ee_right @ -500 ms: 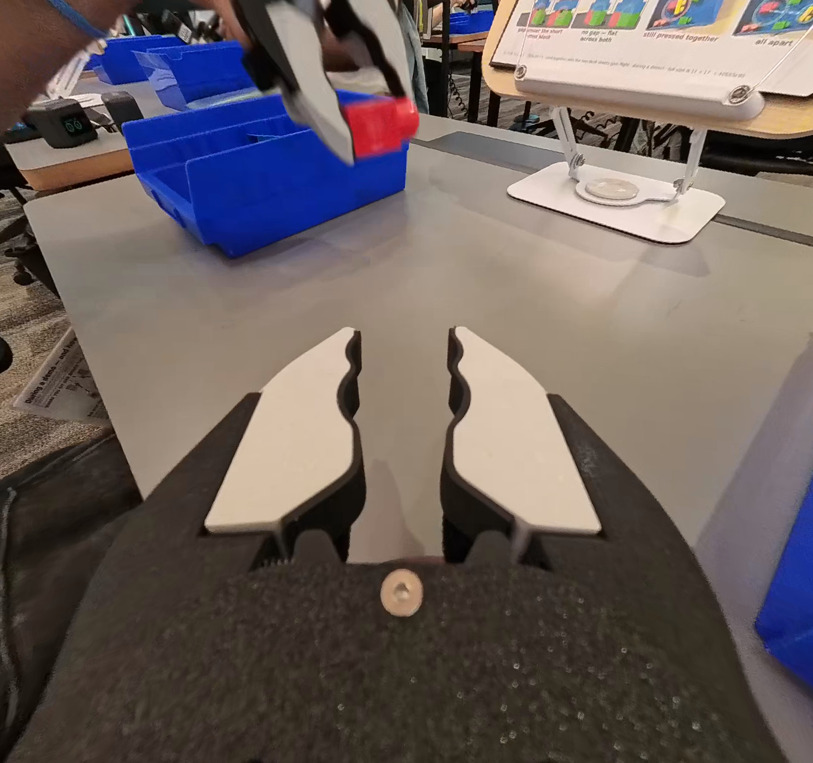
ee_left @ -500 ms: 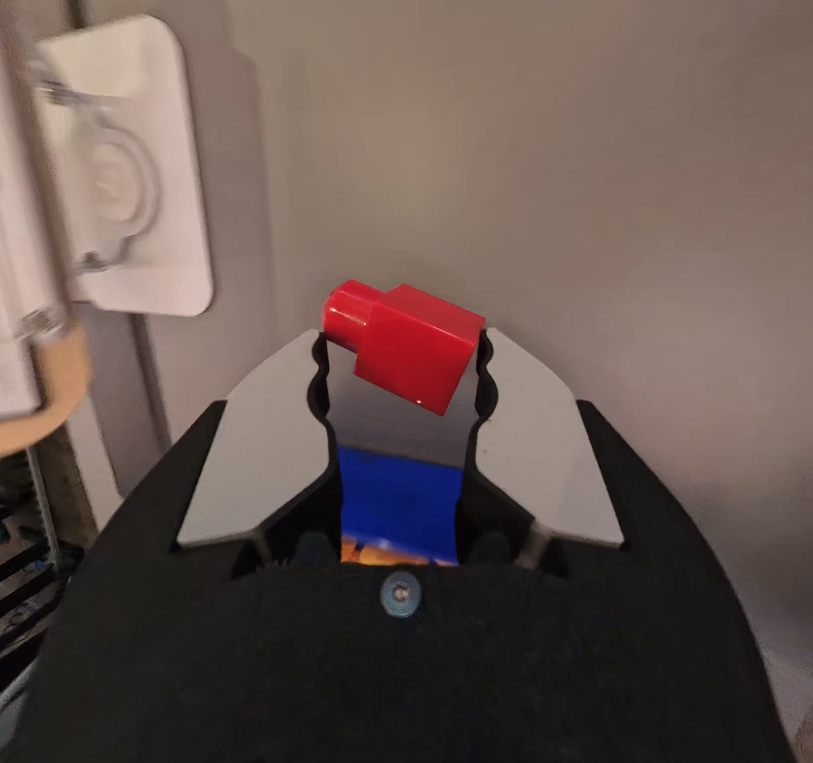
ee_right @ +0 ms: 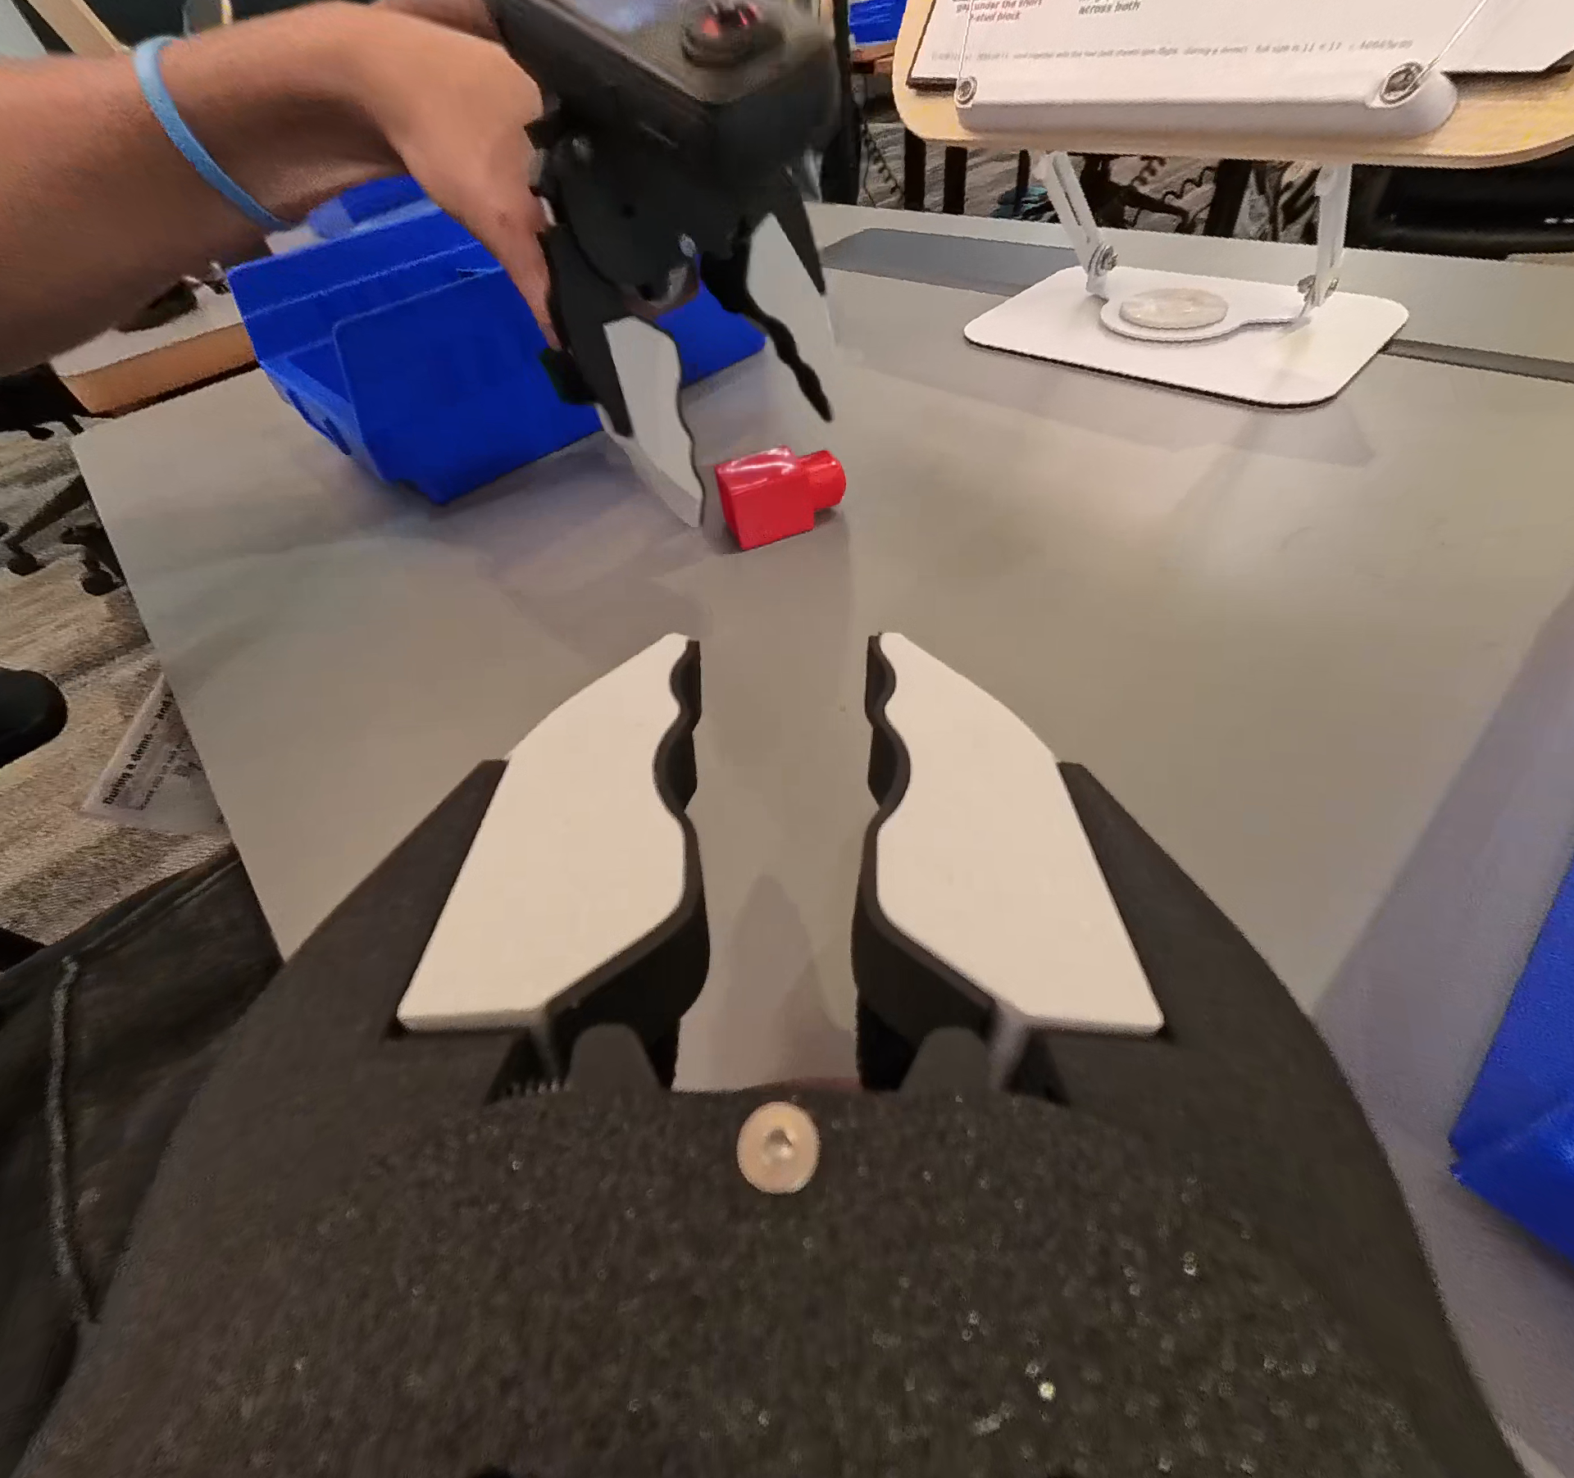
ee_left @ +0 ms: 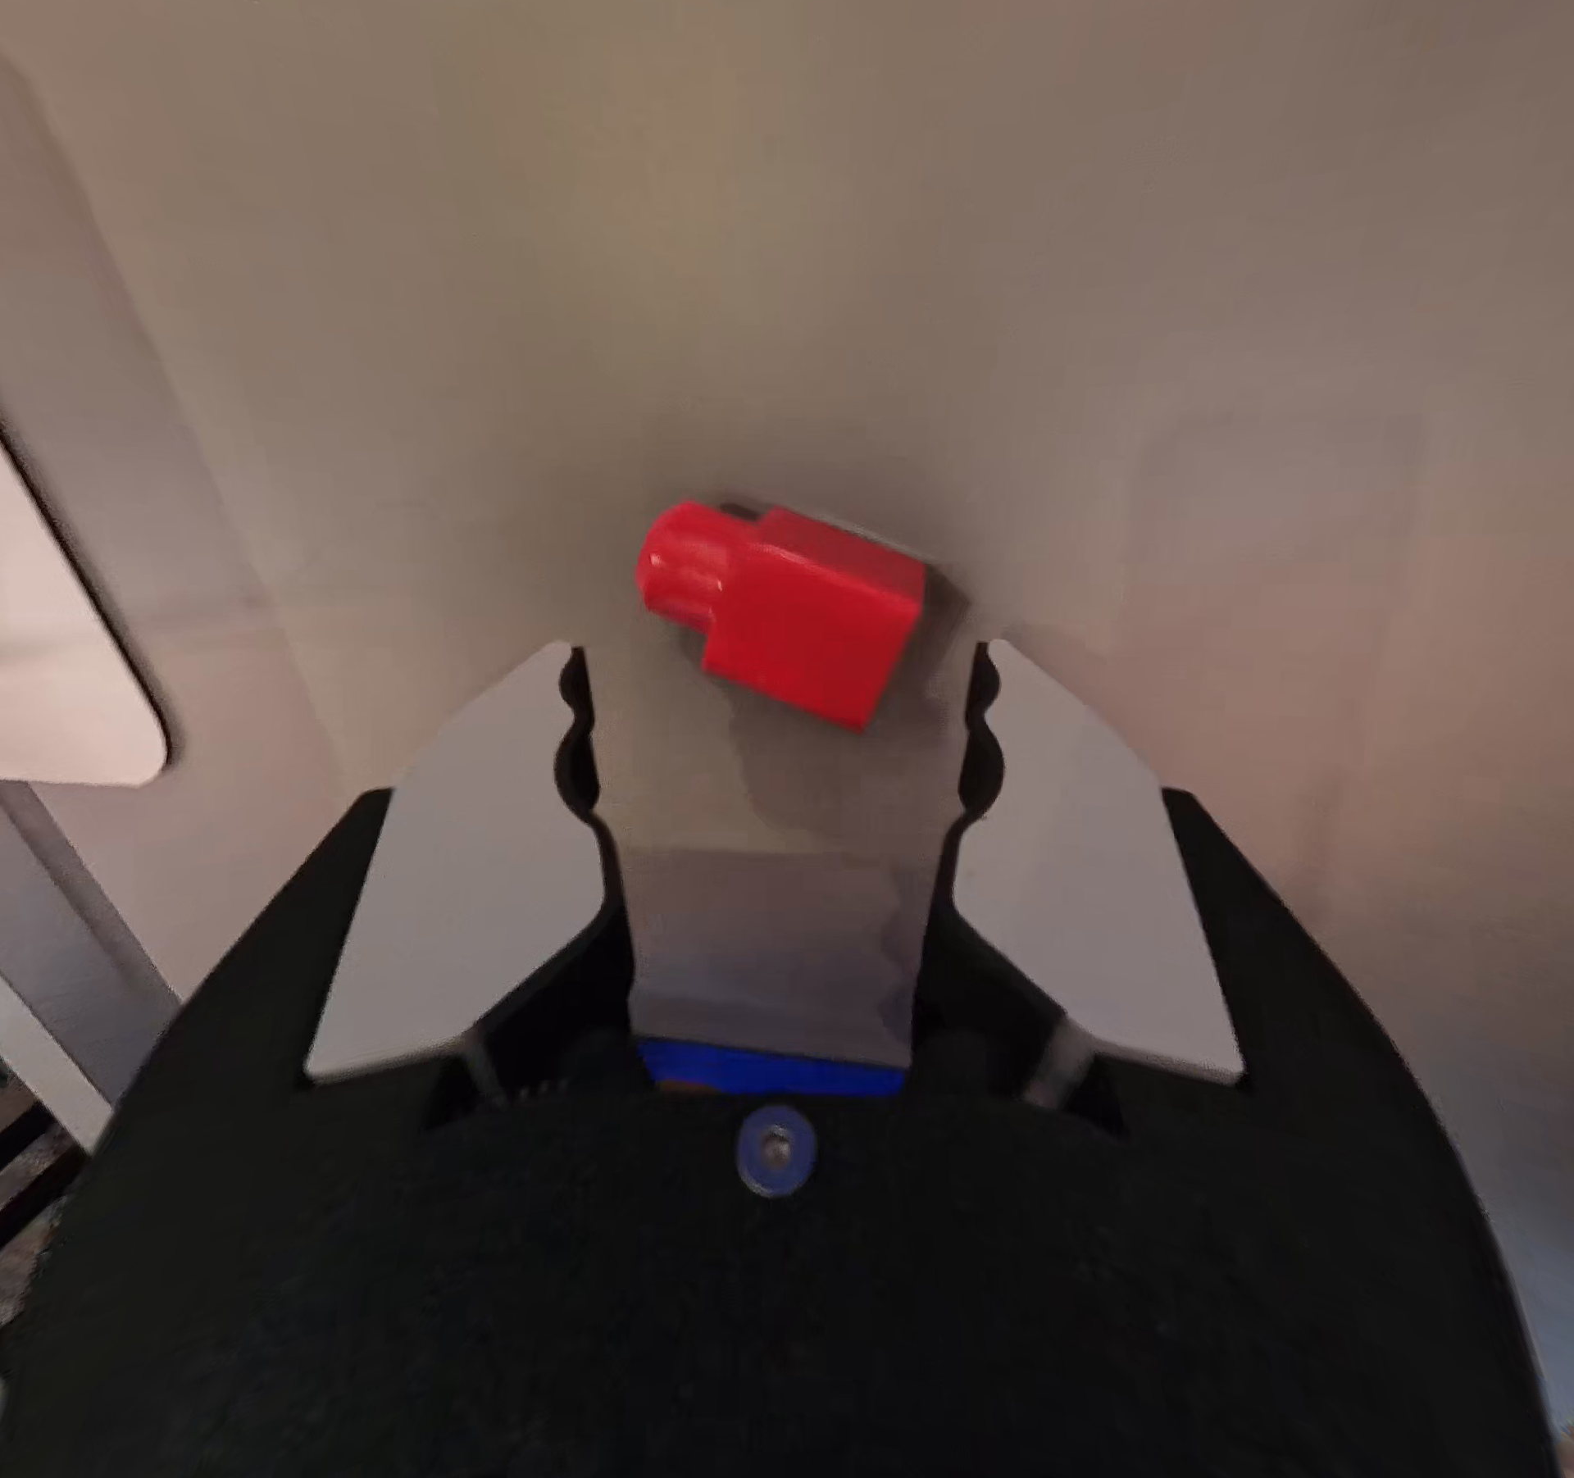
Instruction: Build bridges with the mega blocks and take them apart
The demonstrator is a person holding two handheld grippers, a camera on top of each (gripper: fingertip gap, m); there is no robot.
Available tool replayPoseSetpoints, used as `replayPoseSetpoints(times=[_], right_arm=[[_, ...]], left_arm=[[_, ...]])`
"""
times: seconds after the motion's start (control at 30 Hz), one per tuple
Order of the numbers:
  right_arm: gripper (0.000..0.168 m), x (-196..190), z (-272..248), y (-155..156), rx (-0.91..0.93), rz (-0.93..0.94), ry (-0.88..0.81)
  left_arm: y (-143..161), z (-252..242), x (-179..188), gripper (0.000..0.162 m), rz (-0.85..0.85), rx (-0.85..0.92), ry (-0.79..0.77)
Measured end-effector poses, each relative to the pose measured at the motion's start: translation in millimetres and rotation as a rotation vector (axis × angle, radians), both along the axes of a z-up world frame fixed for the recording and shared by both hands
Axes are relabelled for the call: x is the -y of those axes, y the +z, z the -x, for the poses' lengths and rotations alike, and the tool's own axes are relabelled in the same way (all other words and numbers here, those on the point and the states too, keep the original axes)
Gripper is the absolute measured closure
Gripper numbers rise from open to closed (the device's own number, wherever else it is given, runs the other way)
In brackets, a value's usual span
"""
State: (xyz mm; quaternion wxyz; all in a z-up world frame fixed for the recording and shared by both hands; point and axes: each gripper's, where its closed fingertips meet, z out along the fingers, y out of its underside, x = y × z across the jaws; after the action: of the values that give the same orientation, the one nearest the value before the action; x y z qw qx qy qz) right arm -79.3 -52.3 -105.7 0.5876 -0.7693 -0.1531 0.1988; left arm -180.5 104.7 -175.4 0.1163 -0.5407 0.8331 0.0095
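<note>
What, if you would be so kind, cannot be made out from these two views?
- Blue bin contents: right wrist view, hidden by its walls and the left hand-held gripper.
- Red block underside: both views, it faces away.
- Blue object: right wrist view, cut off by the edge.

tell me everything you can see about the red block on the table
The red block is small, glossy plastic by the look of it: a boxy body with one round stud on an end. It lies on its side on the grey table, stud pointing sideways. The left gripper hangs open just above it, fingers apart and not gripping it. A blue bin stands close behind it.
</note>
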Motion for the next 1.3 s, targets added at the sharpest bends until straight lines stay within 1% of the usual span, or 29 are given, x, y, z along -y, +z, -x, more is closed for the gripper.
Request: replayPoseSetpoints(times=[0.07,0.17,0.23,0.27,0.3,0.37,0.47,0.53,0.63,0.7,0.83,0.9,1.0,1.13,1.23,1.3], right_arm=[[0.132,1,0,1,-0.016,0.006,0.007],[0.132,3,0,2,-0.024,0.007,0.013],[0.132,3,-1,3,-0.026,0.007,0.015],[0.132,3,0,2,-0.025,0.010,0.016],[0.132,3,0,1,-0.025,0.014,0.019],[0.132,3,1,1,-0.029,0.019,0.023],[0.132,1,4,-2,-0.029,0.032,0.031],[0.132,1,5,-4,-0.024,0.037,0.035],[0.132,0,7,-9,-0.020,0.052,0.040],[0.132,-1,8,-11,-0.023,0.061,0.044],[0.132,-1,9,-10,-0.027,0.060,0.050],[0.133,-1,10,-9,-0.023,0.057,0.051],[0.133,-2,12,-7,-0.017,0.051,0.056],[0.133,-4,14,-10,0.001,0.054,0.060],[0.133,-4,14,-12,0.012,0.057,0.058],[0.133,-5,13,-12,0.010,0.058,0.058]], left_arm=[[26,7,6,0.078,0.018,0.062,0.024],[97,24,15,0.082,0.033,0.310,0.115],[145,52,18,0.084,-0.016,0.495,0.199],[164,71,18,0.084,-0.059,0.580,0.255],[178,93,18,0.084,-0.093,0.651,0.322],[187,137,25,0.085,-0.105,0.774,0.475],[173,192,34,0.088,-0.091,0.950,0.722],[148,217,46,0.088,-0.091,0.998,0.842],[108,234,71,0.089,-0.070,0.957,0.922],[96,240,77,0.089,-0.063,0.933,0.948],[98,240,69,0.089,-0.068,0.884,0.933],[99,242,54,0.090,-0.122,0.810,0.909],[93,241,22,0.089,-0.162,0.661,0.863],[81,248,-36,0.089,-0.256,0.442,0.777],[74,239,-65,0.090,-0.195,0.342,0.668],[65,237,-84,0.091,-0.176,0.231,0.595]])
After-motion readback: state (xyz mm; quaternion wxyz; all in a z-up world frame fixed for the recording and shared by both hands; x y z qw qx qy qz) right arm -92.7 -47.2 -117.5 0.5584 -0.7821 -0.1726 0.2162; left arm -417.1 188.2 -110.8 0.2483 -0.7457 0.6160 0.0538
